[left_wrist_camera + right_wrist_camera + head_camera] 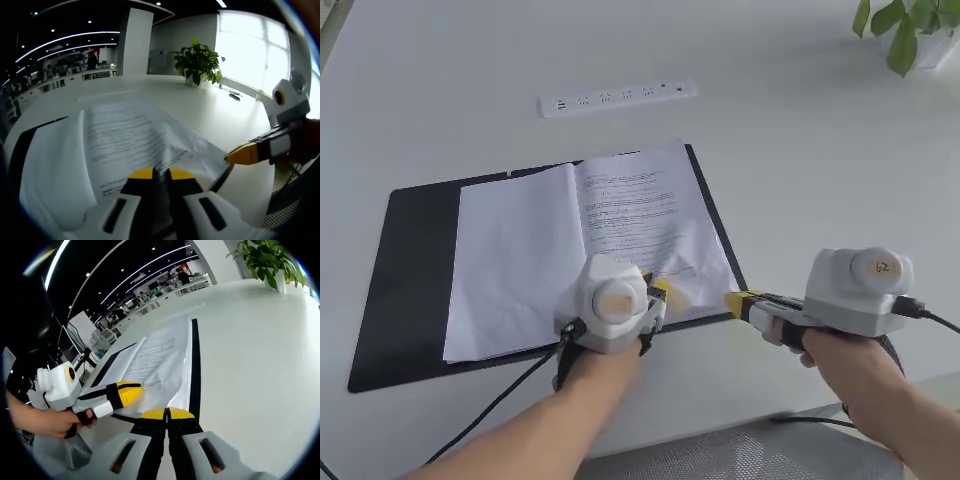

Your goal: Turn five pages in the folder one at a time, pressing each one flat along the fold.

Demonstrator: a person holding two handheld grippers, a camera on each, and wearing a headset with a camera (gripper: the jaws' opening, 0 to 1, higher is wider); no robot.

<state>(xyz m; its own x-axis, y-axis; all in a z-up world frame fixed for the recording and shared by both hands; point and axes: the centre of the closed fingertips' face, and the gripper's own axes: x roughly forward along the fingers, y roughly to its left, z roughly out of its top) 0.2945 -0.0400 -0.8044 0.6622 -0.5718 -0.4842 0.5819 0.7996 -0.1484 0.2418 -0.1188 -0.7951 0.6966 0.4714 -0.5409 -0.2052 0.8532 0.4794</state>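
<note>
Folder (415, 290), black and flat, lies open near the white desk's (800, 150) front edge.
Thin white printed pages (640, 210) look light and floppy; lift by a near corner. Left gripper (660, 290), jaws together, touches the page edge; right gripper (735, 300), jaws together, empty, just beside.

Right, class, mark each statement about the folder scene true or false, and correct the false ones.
1. The folder lies open on the table. True.
2. The power strip lies on top of the pages. False: it lies on the table beyond the folder.
3. The left gripper and the right gripper both have their jaws shut. True.
4. The plant stands on the folder's left cover. False: it stands at the table's far right, well away from the folder.
5. The right-hand page carries printed text. True.
</note>
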